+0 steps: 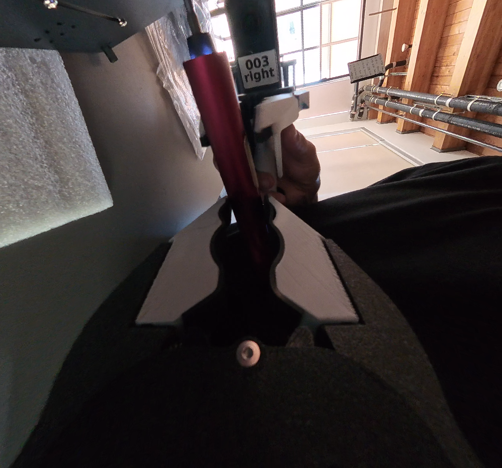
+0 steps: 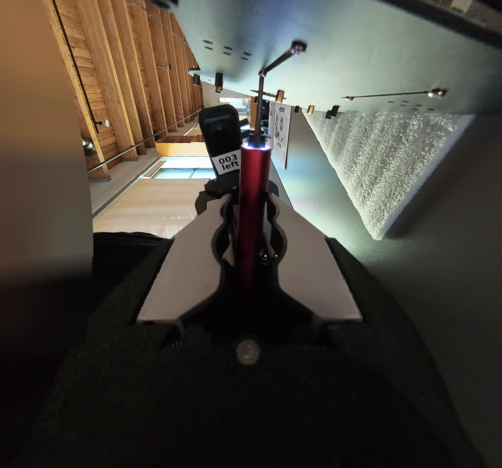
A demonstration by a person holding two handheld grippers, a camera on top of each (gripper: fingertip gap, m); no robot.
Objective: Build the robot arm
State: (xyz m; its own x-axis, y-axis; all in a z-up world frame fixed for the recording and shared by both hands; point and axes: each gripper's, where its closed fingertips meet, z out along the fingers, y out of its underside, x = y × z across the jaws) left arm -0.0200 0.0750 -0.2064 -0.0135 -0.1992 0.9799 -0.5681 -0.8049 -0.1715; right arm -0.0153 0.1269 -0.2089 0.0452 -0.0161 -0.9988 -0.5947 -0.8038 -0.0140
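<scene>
A red electric screwdriver with a lit blue ring at its front runs between the pale fingers of my left gripper, which is shut on its body. In the right wrist view the same screwdriver sits clamped in my right gripper. Its thin steel bit reaches up to the end of a long screw sticking out of a grey metal panel. The right gripper's body, held by a hand, shows behind the screwdriver in the left wrist view.
A second long screw and small black clips stick out of the panel. A white foam sheet lies beside it, with a clear plastic bag and a printed leaflet. Wooden wall slats, pipes and a window stand beyond. Left tips to right tips: about 5 cm.
</scene>
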